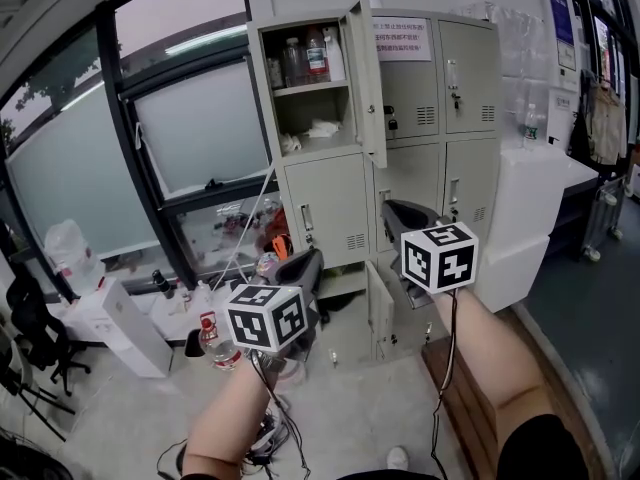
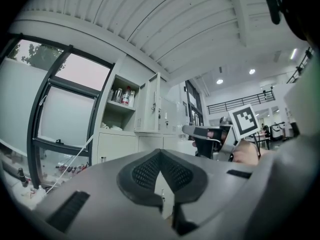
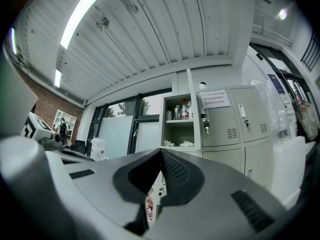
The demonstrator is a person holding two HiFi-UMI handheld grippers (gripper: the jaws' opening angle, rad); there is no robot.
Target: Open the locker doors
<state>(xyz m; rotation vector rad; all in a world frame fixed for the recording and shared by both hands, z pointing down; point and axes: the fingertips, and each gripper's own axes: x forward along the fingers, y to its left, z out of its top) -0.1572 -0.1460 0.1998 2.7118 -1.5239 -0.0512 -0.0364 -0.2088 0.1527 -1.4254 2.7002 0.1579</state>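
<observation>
The beige metal locker bank (image 1: 400, 158) is seen at 12 o'clock in the head view, standing against the wall beside a large dark-framed window (image 1: 190, 138) at 10 o'clock. Its top-left door (image 1: 366, 78) is swung wide, and clear bottles (image 1: 305, 58) are shown on the shelf inside. In the bottom row a lower door (image 1: 379, 310) also appears to be ajar, though it is partly hidden behind the grippers.

The other doors are seen shut: the top-middle door with a white paper notice (image 1: 402, 40), the top-right door (image 1: 468, 63), the middle-left door (image 1: 325, 213) and the two to its 3 o'clock side.

The left gripper (image 1: 310, 260) is held at 7 o'clock and the right gripper (image 1: 396, 209) at 4 o'clock. Both are pointed level at the lockers but are well apart from any handle. In each gripper view the jaws are pressed together with nothing between them.

The task is judged to be in its early part: one door is certainly open, perhaps two, and most are left to be pulled.
</observation>
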